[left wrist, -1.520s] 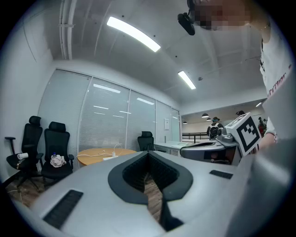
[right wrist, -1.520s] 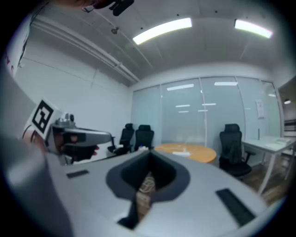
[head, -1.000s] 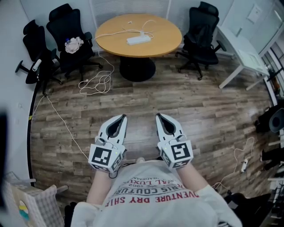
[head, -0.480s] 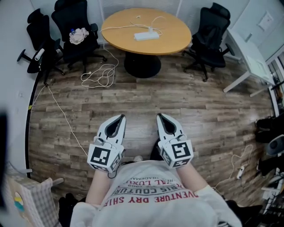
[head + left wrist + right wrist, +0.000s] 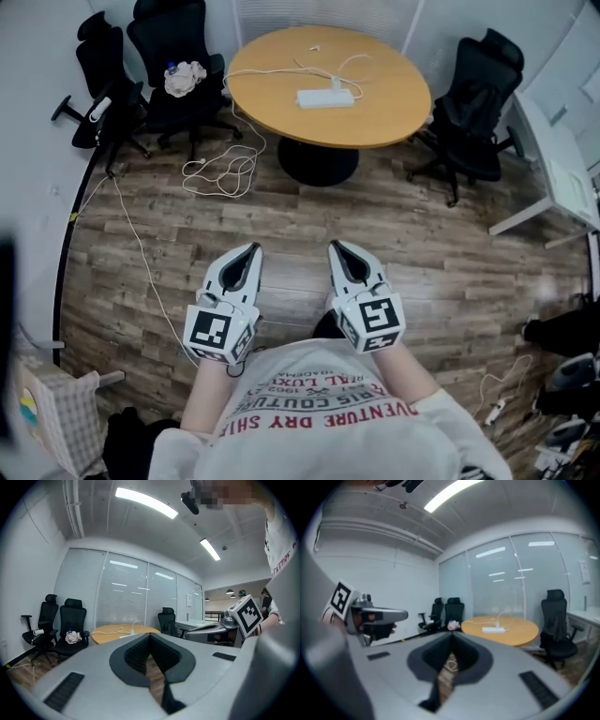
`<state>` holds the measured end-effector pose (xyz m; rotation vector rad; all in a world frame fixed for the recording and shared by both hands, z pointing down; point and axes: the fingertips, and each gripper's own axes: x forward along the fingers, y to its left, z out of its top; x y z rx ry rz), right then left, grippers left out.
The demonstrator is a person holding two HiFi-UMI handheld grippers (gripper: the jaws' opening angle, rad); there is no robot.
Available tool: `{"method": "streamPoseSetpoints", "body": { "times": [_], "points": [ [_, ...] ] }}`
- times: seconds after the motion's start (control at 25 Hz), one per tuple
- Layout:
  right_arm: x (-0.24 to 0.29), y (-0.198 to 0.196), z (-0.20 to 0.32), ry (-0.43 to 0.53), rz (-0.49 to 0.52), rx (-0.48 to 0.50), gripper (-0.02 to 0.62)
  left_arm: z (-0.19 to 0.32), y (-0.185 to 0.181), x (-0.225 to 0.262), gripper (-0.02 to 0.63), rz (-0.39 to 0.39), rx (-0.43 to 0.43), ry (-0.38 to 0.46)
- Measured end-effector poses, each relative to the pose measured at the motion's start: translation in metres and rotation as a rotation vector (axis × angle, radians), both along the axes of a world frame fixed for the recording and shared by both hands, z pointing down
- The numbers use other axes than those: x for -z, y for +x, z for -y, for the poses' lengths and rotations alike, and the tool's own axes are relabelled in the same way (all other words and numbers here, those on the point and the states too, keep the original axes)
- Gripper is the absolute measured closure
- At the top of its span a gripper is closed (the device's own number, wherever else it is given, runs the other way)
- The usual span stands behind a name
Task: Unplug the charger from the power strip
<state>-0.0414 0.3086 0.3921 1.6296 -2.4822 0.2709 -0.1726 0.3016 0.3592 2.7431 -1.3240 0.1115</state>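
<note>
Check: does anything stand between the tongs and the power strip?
Nothing visible. Open floor lies between the left tongs, the right tongs and the table holding the power strip; a coiled white cable lies left of that path.

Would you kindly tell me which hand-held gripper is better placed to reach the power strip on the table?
Right, marginally. The power strip lies almost straight ahead of the right hand-held gripper; the left hand-held gripper sits off-line. Both are shut and distant.
</note>
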Motion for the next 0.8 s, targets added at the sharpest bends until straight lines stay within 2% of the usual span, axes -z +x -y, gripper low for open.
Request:
{"method": "streamPoseSetpoints", "body": {
  "times": [0.2,0.48,0.64,0.8],
  "points": [
    [0.01,0.061,0.066,0.007,-0.015,0.049,0.568,0.062,0.057,-0.001,0.577,-0.022,0.044,-0.015],
    [0.01,0.148,0.138,-0.005,-0.017,0.036,0.568,0.135,0.139,-0.002,0.577,-0.015,0.039,-0.017],
    [0.005,0.18,0.168,-0.016,0.004,0.01,0.568,0.169,0.162,-0.006,0.577,-0.002,0.054,-0.033],
    [0.003,0.195,0.202,-0.012,0.003,-0.014,0.568,0.208,0.171,-0.012,0.577,0.026,0.068,-0.041]
  ]
}}
